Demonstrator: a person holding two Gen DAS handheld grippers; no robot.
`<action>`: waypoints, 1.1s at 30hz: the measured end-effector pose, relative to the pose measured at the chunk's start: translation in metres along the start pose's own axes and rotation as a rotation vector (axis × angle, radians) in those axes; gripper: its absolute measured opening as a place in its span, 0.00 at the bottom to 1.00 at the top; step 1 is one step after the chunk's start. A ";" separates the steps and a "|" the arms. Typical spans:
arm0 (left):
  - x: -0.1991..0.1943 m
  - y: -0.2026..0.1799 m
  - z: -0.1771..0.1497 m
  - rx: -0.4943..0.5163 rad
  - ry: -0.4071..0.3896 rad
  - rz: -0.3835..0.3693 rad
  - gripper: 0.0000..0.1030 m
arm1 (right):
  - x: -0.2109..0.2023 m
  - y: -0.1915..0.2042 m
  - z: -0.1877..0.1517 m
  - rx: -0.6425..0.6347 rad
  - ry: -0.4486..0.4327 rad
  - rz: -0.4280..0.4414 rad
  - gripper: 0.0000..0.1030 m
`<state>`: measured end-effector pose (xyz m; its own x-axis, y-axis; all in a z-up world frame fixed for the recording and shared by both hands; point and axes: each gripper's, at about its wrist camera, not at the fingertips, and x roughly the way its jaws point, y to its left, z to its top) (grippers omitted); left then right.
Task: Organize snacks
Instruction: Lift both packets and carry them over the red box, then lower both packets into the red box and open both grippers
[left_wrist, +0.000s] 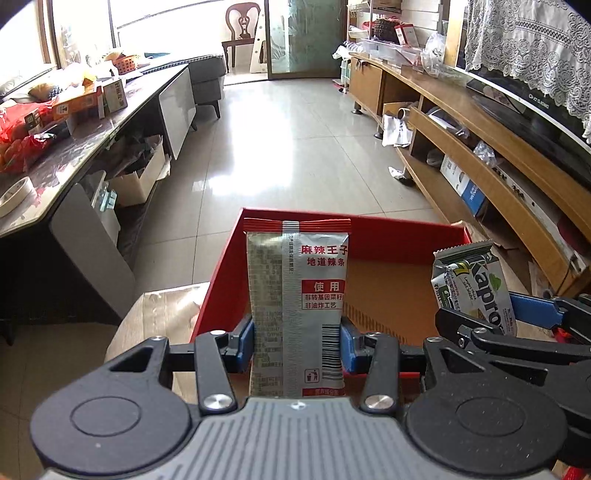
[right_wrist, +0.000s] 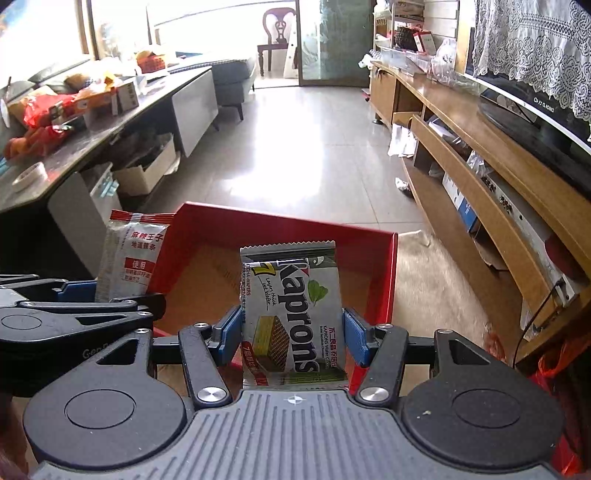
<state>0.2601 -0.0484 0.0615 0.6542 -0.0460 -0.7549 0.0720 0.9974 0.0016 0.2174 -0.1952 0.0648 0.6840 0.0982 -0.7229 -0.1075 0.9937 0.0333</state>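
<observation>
Now both packets hang over the red box (left_wrist: 369, 236), each clamped in its own tool. The left gripper (left_wrist: 297, 341) has its jaws pressed on the sides of a tall silver spicy-strip packet (left_wrist: 295, 288), which stands upright above the box's near left corner. The right gripper (right_wrist: 291, 334) has its jaws clamped on a squarer wafer packet (right_wrist: 291, 306), held upright over the middle of the box.

The step in hand looks like dropping both snacks into the box. To do it well, I would bring each packet low, well inside the red walls, before the jaws part; the spicy-strip packet sits close to the left wall and wants nudging inward first. Laying them side by side, not crossed, should keep the floor of the box tidy.

Both wrappers are thin, glossy foil with crimped, saw-toothed end seals, so they are likely slippery and will crumple under pressure. The box is stiff card, red outside and on its walls, with a plain brown floor, and rests on a pale wooden bench (left_wrist: 159, 314).
</observation>
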 end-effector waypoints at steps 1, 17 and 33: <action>0.002 -0.001 0.002 0.000 -0.002 0.000 0.39 | 0.001 -0.001 0.002 0.001 -0.002 -0.001 0.63; 0.049 -0.008 0.020 0.011 0.009 0.035 0.39 | 0.045 -0.012 0.013 0.040 0.006 -0.002 0.63; 0.102 -0.013 0.014 0.016 0.072 0.056 0.39 | 0.091 -0.018 0.003 0.054 0.070 0.005 0.63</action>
<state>0.3360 -0.0673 -0.0066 0.6016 0.0147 -0.7987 0.0493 0.9972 0.0555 0.2834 -0.2044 0.0006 0.6316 0.1007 -0.7687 -0.0700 0.9949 0.0728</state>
